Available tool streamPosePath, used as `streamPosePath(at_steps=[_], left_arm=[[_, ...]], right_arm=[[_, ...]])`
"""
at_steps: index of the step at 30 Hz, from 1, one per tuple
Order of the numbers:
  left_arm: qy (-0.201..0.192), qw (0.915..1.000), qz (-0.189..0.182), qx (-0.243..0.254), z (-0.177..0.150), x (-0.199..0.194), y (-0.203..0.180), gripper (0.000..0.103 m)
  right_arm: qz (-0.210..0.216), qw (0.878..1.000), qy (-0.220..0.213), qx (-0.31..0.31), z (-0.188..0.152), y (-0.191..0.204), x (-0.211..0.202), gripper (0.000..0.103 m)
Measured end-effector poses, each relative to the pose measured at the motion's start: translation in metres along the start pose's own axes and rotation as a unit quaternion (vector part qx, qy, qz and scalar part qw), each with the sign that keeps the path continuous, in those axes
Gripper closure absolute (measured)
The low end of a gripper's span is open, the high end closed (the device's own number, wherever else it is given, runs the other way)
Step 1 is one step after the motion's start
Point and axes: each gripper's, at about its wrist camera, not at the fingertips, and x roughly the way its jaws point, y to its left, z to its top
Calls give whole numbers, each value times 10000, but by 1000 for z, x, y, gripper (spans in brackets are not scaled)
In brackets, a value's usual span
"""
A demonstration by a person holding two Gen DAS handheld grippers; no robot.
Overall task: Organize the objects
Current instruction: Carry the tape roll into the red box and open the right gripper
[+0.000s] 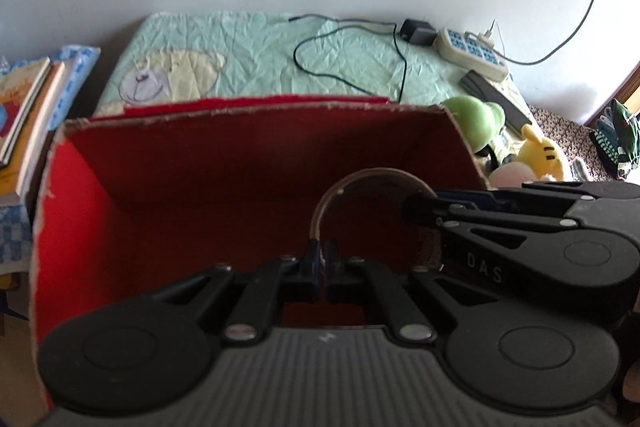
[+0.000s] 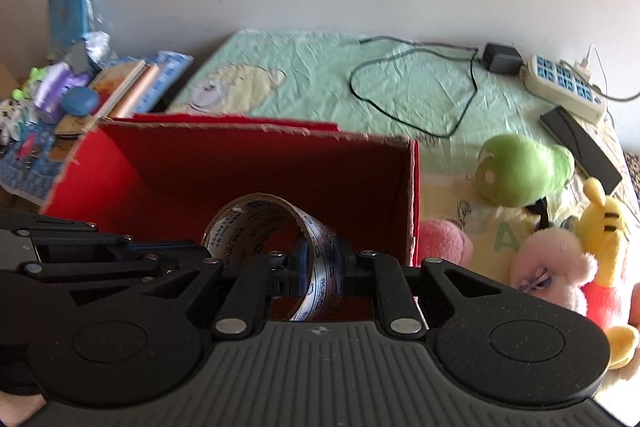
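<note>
Both grippers hang over the open red box (image 1: 248,163), and a roll of tape (image 2: 276,227) is held between them above its inside. The right gripper (image 2: 323,267) has its jaws pinching the band of the roll on the near side. The left gripper (image 1: 322,263) has its jaws pressed together on the roll's thin edge right at their tips. Apart from the held roll, the part of the box's red inside that shows looks bare; its near floor is hidden under the gripper bodies. Beyond the box's far wall lies a green bedsheet (image 1: 248,51) with a black cable (image 1: 348,67) and a power strip (image 1: 472,53). To the right of the right gripper sit soft toys (image 2: 524,179), partly cut off by the picture's edge. Left of the box, a blurred pile of books (image 1: 28,107).
</note>
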Motion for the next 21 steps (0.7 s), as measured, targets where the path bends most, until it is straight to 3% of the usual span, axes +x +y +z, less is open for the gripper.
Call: streamPosePath(at_steps=[9, 12, 13, 21], left_arm=[[446, 9990, -95, -32, 11, 36, 11, 103], [499, 9987, -128, -23, 10, 41, 14, 103], [510, 9986, -112, -3, 10, 43, 13, 103], [480, 9983, 120, 307, 10, 48, 4, 103]], right_arm=[[-303, 9995, 37, 88, 6, 0, 16, 89], [-319, 9994, -92, 85, 7, 0, 15, 79], [-365, 9992, -173, 76, 6, 0, 14, 72], [-196, 9977, -397, 515, 9, -12, 3, 70]])
